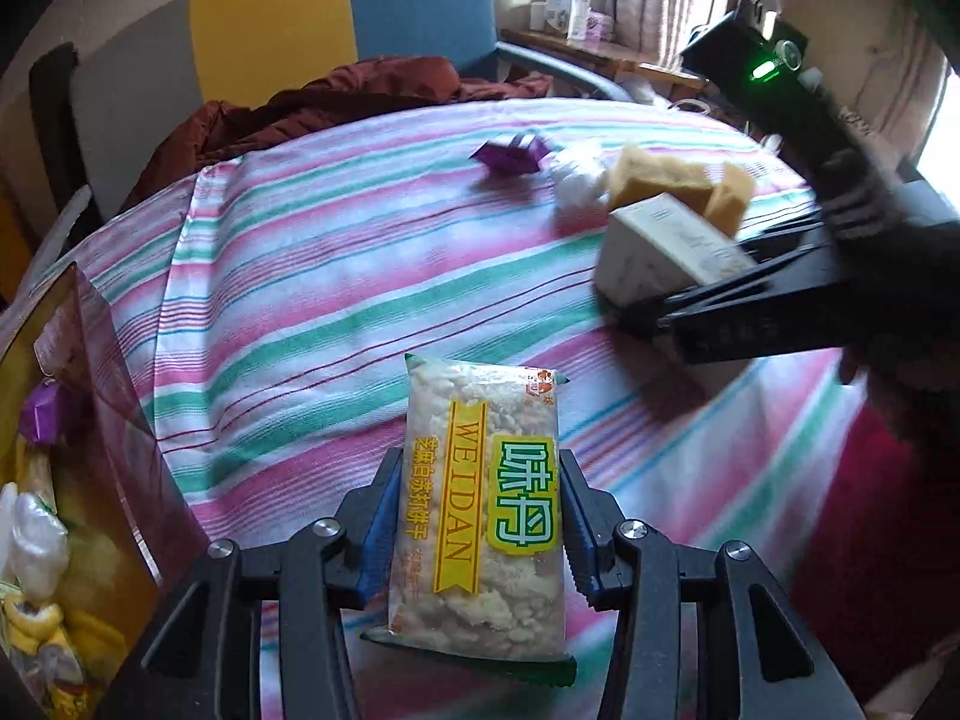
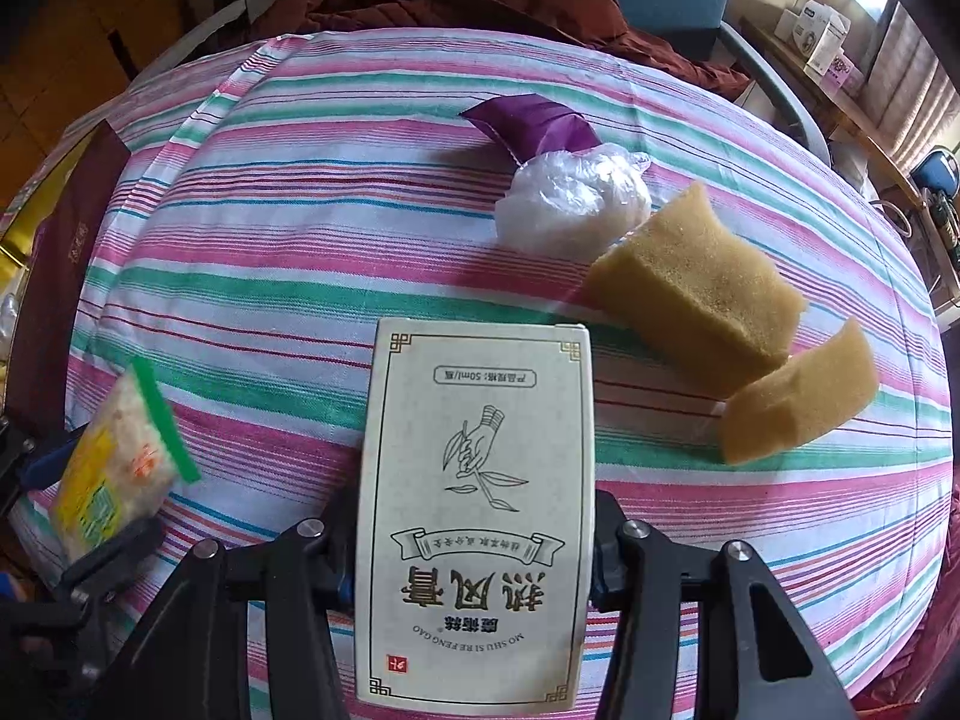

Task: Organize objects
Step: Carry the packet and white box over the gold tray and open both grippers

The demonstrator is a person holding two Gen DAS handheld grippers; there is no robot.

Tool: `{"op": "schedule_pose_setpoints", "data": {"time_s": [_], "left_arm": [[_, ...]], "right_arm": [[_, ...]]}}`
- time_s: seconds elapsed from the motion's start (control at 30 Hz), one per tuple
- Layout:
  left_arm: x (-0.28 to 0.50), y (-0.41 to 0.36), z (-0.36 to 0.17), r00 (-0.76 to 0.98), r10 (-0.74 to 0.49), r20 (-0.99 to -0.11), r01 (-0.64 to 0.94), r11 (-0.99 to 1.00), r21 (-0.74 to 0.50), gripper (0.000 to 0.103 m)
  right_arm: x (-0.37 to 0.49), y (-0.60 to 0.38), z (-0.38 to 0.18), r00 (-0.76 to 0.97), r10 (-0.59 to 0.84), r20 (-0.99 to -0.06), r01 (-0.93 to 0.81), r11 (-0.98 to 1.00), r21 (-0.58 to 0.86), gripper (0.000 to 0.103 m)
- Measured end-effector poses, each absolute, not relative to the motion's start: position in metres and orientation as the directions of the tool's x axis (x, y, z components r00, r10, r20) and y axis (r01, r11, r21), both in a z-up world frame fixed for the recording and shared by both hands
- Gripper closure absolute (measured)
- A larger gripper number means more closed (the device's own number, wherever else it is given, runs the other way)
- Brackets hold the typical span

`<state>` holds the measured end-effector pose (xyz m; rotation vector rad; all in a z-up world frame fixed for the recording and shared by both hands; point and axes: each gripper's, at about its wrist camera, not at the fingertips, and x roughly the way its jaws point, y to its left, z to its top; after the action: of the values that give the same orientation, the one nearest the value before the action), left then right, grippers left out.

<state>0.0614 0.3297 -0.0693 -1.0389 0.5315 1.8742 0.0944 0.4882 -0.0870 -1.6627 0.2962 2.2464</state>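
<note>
- Two grippers are each carrying something over the striped cloth [image 2: 288,228] that is covering the table.
- Left gripper [image 1: 477,531] is pinching a clear snack packet [image 1: 480,510] by its long edges, its blue-padded fingers [image 1: 377,531] pressing in on both sides; the packet is hanging tilted above the cloth, not lying on it.
- Right gripper [image 2: 474,546] is holding a cream carton [image 2: 477,510] upright between its fingers, which are sitting tight against the carton's two sides.
- Waiting on the cloth are a purple wrapper [image 2: 531,120], a wad of clear plastic [image 2: 570,195] touching it, and two sponge pieces [image 2: 696,294] just beside that.
- At the left edge of the left view a box [image 1: 114,384] is already holding sorted items, and it is probably where the packet is heading.
- Risk: the packet is soft and slick, so it may be sliding out of the pinch if the hand is swinging or tilting quickly.
- Risk: the biscuit inside looks crumbly, so a harder squeeze may be crushing it further.
- Risk: the carton is gripped low, leaving most of it above the fingers, so a knock against the sponges may be twisting it loose.
- Risk: both hands are working near each other, so paths crossing toward the box may be bringing them together.
</note>
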Motion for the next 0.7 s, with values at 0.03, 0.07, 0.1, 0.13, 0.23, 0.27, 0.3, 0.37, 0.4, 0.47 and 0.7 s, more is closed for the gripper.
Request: {"op": "schedule_pose_setpoints", "data": {"time_s": [0.03,0.07,0.1,0.13,0.23,0.27,0.3,0.37,0.4,0.47,0.7], "left_arm": [[0.064,0.326,-0.062,-0.240,0.518,-0.821,-0.867,-0.494,-0.059,0.055],[0.066,0.324,-0.057,-0.240,0.528,-0.814,-0.869,-0.491,-0.062,0.055],[0.068,0.321,-0.052,-0.241,0.538,-0.808,-0.869,-0.490,-0.067,0.055],[0.069,0.317,-0.045,-0.240,0.551,-0.799,-0.868,-0.490,-0.077,0.055],[0.068,0.304,-0.024,-0.255,0.587,-0.768,-0.861,-0.500,-0.096,0.055],[0.067,0.299,-0.018,-0.266,0.596,-0.758,-0.857,-0.506,-0.097,0.055],[0.065,0.294,-0.012,-0.279,0.603,-0.748,-0.851,-0.516,-0.099,0.055],[0.060,0.284,-0.003,-0.304,0.608,-0.733,-0.839,-0.535,-0.095,0.055],[0.058,0.279,0.001,-0.320,0.608,-0.727,-0.831,-0.548,-0.092,0.055],[0.050,0.269,0.007,-0.355,0.599,-0.718,-0.810,-0.580,-0.083,0.055],[0.029,0.235,0.017,-0.455,0.558,-0.694,-0.735,-0.675,-0.061,0.055]], "right_arm": [[0.094,0.489,-0.087,-0.264,0.138,-0.955,-0.381,-0.924,-0.028,0.051],[0.094,0.489,-0.087,-0.263,0.137,-0.955,-0.383,-0.924,-0.027,0.051],[0.094,0.490,-0.087,-0.263,0.134,-0.956,-0.385,-0.923,-0.024,0.051],[0.094,0.491,-0.088,-0.262,0.133,-0.956,-0.385,-0.922,-0.023,0.051],[0.093,0.490,-0.087,-0.255,0.144,-0.956,-0.380,-0.924,-0.038,0.051],[0.092,0.489,-0.087,-0.253,0.148,-0.956,-0.379,-0.924,-0.043,0.051],[0.092,0.489,-0.087,-0.249,0.151,-0.957,-0.377,-0.925,-0.048,0.051],[0.091,0.487,-0.086,-0.239,0.158,-0.958,-0.377,-0.925,-0.059,0.051],[0.091,0.485,-0.085,-0.233,0.160,-0.959,-0.376,-0.924,-0.063,0.051],[0.089,0.477,-0.083,-0.231,0.156,-0.960,-0.361,-0.930,-0.064,0.051],[0.094,0.413,-0.076,-0.306,0.094,-0.947,-0.298,-0.955,0.001,0.051]]}}
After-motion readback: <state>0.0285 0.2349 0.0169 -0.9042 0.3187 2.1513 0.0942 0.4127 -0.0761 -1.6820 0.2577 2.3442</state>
